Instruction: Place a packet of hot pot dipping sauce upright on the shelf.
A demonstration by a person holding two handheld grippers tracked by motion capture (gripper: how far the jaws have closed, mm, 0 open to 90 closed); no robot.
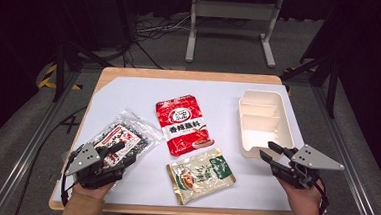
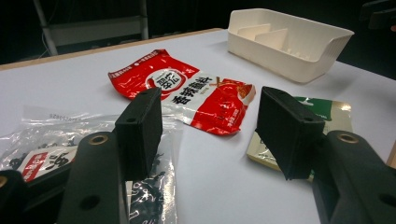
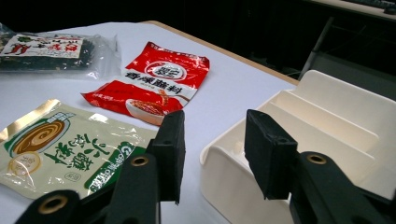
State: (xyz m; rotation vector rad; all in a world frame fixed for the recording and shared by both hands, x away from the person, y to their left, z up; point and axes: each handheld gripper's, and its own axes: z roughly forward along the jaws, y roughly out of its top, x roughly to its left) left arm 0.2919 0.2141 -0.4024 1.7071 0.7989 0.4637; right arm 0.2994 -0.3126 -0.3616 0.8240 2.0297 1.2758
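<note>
A clear bag of dark dried food with a red label lies at the table's left front. My left gripper hovers over its near end, open, with nothing between the jaws; the left jaw stands over the bag. In the middle lie a red sauce pouch and a green-and-gold pouch. A white divided bin stands at the right. My right gripper is open at the bin's near right corner.
The white mat covers a wooden table. Bare mat lies behind the pouches and between the red pouch and the bin. Beyond the table's far edge stands a grey metal frame, with cables on the floor.
</note>
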